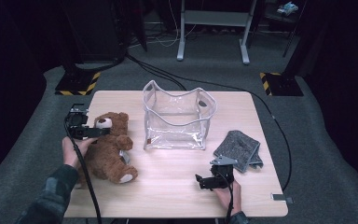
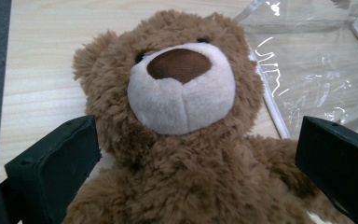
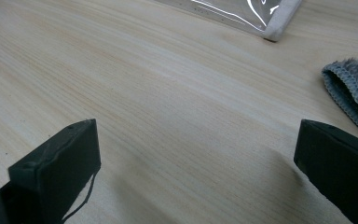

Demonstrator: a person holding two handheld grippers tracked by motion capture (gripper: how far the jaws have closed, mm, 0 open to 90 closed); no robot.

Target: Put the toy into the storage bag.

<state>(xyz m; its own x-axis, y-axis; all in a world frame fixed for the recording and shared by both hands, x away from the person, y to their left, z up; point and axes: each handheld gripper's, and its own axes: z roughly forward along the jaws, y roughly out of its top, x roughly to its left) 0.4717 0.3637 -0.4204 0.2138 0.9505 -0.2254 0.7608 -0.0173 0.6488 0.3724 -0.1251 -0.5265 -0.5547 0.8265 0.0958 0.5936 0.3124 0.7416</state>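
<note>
A brown teddy bear (image 1: 111,149) lies on its back at the table's left; its pale muzzle and dark nose face the camera in the left gripper view (image 2: 182,88). My left gripper (image 1: 93,132) (image 2: 196,172) is open, its jaws spread on either side of the bear's neck and chest, apart from the fur or barely brushing it. A clear plastic bag (image 1: 177,117) with white trim stands open at the table's middle, just beside the bear's head (image 2: 317,70). My right gripper (image 1: 204,182) (image 3: 196,172) is open over bare wood near the front edge, holding nothing.
A folded grey cloth (image 1: 238,149) lies right of the bag, its edge showing in the right gripper view (image 3: 354,88). The wooden table (image 1: 168,186) has bare room at the front middle. Cables and stand feet lie on the carpet beyond the table's far edge.
</note>
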